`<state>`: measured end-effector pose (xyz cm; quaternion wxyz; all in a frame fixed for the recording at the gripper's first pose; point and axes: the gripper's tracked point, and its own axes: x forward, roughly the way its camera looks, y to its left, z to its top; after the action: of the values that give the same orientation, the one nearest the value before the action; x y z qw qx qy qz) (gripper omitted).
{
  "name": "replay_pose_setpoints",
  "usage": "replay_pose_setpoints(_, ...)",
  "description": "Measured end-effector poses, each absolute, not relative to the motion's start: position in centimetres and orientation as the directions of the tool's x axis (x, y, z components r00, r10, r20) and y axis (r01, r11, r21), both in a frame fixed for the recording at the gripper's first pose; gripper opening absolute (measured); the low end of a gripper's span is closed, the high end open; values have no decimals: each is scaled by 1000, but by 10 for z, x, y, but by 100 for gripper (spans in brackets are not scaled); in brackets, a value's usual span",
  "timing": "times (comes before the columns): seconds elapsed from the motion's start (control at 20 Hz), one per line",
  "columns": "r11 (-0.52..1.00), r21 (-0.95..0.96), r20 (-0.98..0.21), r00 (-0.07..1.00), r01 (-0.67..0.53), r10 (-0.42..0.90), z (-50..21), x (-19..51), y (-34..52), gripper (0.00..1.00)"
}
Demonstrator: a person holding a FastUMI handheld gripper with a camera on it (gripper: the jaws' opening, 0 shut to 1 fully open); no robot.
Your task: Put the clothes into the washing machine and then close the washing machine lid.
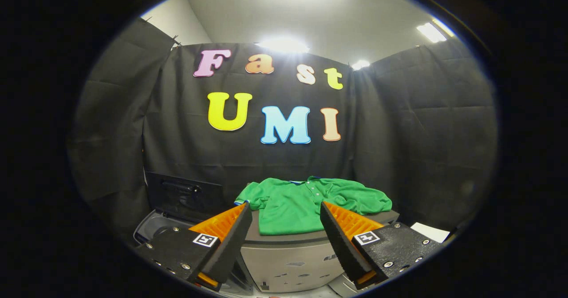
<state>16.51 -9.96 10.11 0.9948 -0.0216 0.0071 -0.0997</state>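
Observation:
A green polo shirt lies crumpled on top of a grey box-like unit, hanging a little over its front edge. My gripper is open, its two fingertips spread wide just in front of the shirt, not touching it. To the left of the unit stands the washing machine with its dark lid raised upright against the booth wall; the tub opening is mostly hidden behind my left finger.
Black cloth walls close the booth on all sides behind the machine and the unit. A white sheet lies at the right beside the grey unit.

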Motion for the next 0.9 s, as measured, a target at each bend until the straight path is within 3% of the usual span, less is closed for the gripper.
replay_pose_setpoints(0.9,967,43,-285,931,250,-228,73,329,-229,96)
